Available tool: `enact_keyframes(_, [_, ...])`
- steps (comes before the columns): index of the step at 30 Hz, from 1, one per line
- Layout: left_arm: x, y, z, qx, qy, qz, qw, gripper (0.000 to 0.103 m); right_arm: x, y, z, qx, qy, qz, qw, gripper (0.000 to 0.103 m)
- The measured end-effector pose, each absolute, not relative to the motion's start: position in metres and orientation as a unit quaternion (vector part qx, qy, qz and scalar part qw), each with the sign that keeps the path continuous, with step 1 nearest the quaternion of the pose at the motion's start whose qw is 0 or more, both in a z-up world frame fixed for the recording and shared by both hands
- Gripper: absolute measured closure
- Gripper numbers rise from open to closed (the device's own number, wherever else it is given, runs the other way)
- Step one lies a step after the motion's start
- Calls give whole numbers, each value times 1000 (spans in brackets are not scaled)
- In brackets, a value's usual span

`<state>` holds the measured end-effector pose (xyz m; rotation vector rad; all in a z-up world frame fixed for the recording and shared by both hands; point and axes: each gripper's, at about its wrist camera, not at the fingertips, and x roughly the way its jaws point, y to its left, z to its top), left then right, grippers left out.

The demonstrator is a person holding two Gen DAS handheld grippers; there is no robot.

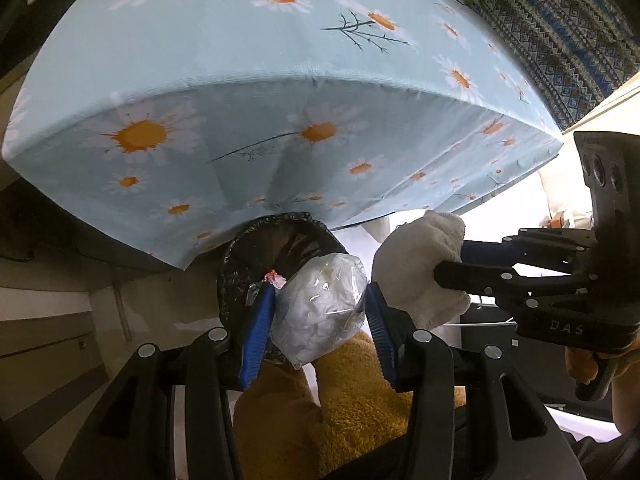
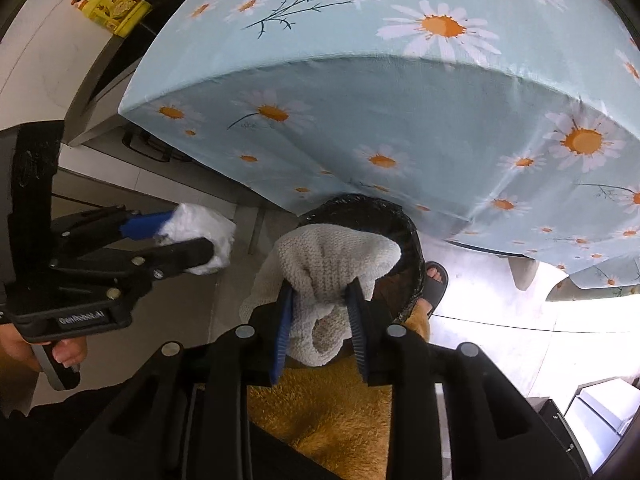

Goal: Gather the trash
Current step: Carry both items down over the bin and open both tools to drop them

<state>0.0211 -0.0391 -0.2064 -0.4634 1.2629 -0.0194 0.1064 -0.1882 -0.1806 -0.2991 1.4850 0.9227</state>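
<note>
My left gripper [image 1: 319,288] is shut on a clear plastic bag [image 1: 320,312] stuffed with crumpled white paper. It hangs just over the bin [image 1: 240,256], which is lined with a black bag and half tucked under the table. My right gripper [image 2: 320,288] is shut on a white knitted cloth [image 2: 332,264] that droops over the near rim of the bin [image 2: 360,204]. Each view catches the other tool from the side: the right gripper [image 1: 452,258] with the cloth [image 1: 416,268], and the left gripper [image 2: 192,234] with the white bundle [image 2: 208,236].
A table draped in a light blue daisy cloth [image 1: 280,60] [image 2: 400,100] overhangs the bin. A fuzzy yellow fabric [image 2: 328,408] lies under both grippers. A foot in a dark sandal [image 2: 434,280] stands right of the bin. A yellow package [image 2: 116,4] sits far left.
</note>
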Motion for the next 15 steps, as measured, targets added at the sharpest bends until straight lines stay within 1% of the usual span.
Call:
enact_keyframes(1, [23, -39, -207, -214, 587, -7, 781, 55, 107, -188, -181, -132, 648, 403, 633, 70])
enact_keyframes(2, [24, -39, -208, -215, 590, -5, 778, 46, 108, -190, -181, -129, 649, 402, 633, 67])
enact_keyframes(3, [24, -39, -209, -216, 593, -4, 775, 39, 109, -192, -181, -124, 652, 401, 631, 57])
enact_keyframes(4, [25, -38, -209, -215, 596, 1, 774, 37, 111, -194, -183, -115, 659, 399, 627, 49])
enact_keyframes(15, [31, -33, -202, -227, 588, 20, 776, 37, 129, -202, -171, -99, 657, 396, 634, 49])
